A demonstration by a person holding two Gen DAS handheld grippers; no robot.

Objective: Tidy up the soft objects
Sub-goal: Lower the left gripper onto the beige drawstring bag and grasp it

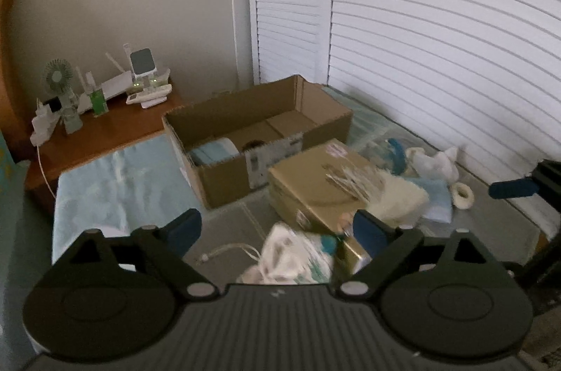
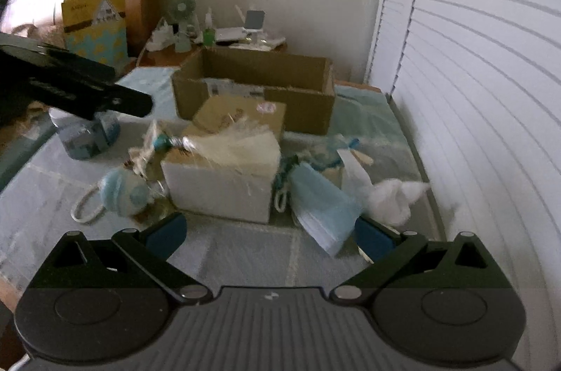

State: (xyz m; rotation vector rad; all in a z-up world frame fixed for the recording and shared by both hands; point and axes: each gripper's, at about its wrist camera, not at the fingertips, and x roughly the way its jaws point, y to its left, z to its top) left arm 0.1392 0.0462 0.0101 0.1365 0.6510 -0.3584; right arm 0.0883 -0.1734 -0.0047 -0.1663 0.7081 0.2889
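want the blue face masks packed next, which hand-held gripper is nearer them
Right. The right hand-held gripper has the face masks at its right fingertip; the left hand-held gripper hangs beyond the closed box.

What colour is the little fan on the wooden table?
Pale green small round desk fan; clearest in the left wrist view.

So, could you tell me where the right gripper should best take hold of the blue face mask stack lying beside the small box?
Probably its near corner. The blue face mask stack lies flat and slanted, that corner jutting toward the open right gripper. Come in low from the front, clear of the small box.
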